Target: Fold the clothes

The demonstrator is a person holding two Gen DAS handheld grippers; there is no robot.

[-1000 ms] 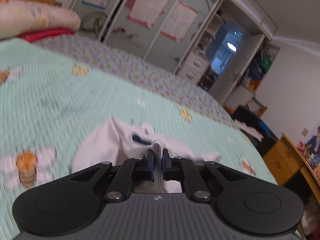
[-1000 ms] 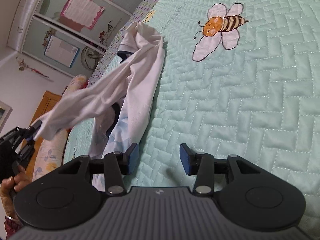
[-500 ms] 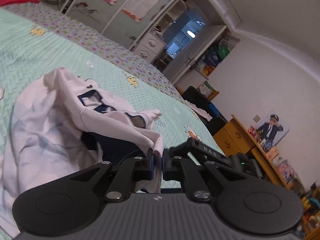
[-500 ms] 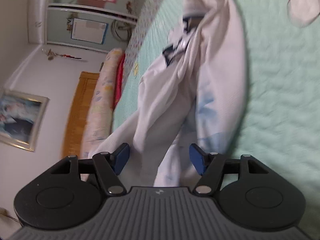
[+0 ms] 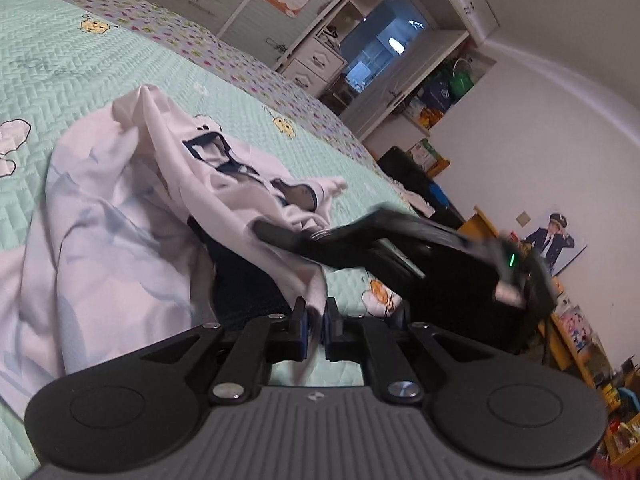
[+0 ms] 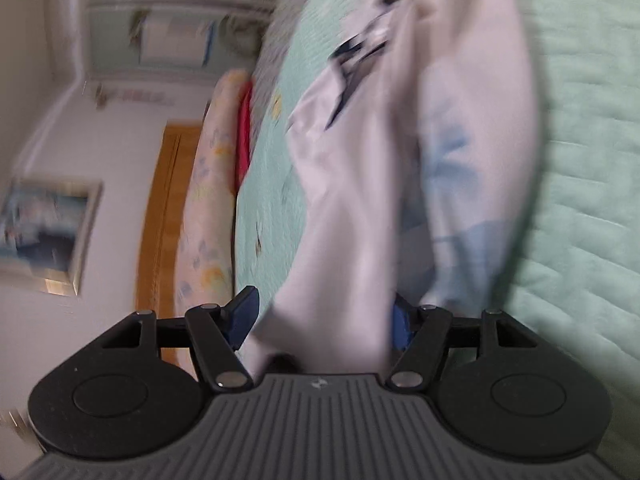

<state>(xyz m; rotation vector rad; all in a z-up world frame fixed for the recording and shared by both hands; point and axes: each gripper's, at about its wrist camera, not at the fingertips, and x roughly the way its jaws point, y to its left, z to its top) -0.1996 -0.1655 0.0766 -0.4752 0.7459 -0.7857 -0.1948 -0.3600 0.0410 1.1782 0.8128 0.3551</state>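
Fabric edge sits pinched between the pads of the left tool (image 5: 315,322), which is clamped tight on the white shirt (image 5: 132,216), same grip as 0.5 s ago. Right tool (image 6: 322,322) has its blue pads wide apart w/ a bunched fold of the shirt (image 6: 400,168) lying between them; cloth fills more of that gap than 0.5 s ago, when it only reached the opening. Whether the pads touch the cloth can't be told, the right view is blurred.

In the left view the right tool (image 5: 400,248) shows as a dark smeared shape just beyond the left pads, closer in and larger than 0.5 s ago, its tip against the shirt's hem area. Shirt lies crumpled on the green quilted bed (image 5: 80,68), navy trim and a dark inner patch showing, one part lifted toward the left tool.

Farther off: pillow (image 6: 208,200) and a red item at the bed's head, wooden headboard (image 6: 164,216), framed picture (image 6: 44,236). Across the room, a white wardrobe (image 5: 320,60) w/ drawers shut, and open shelves (image 5: 444,88) holding bags and boxes.
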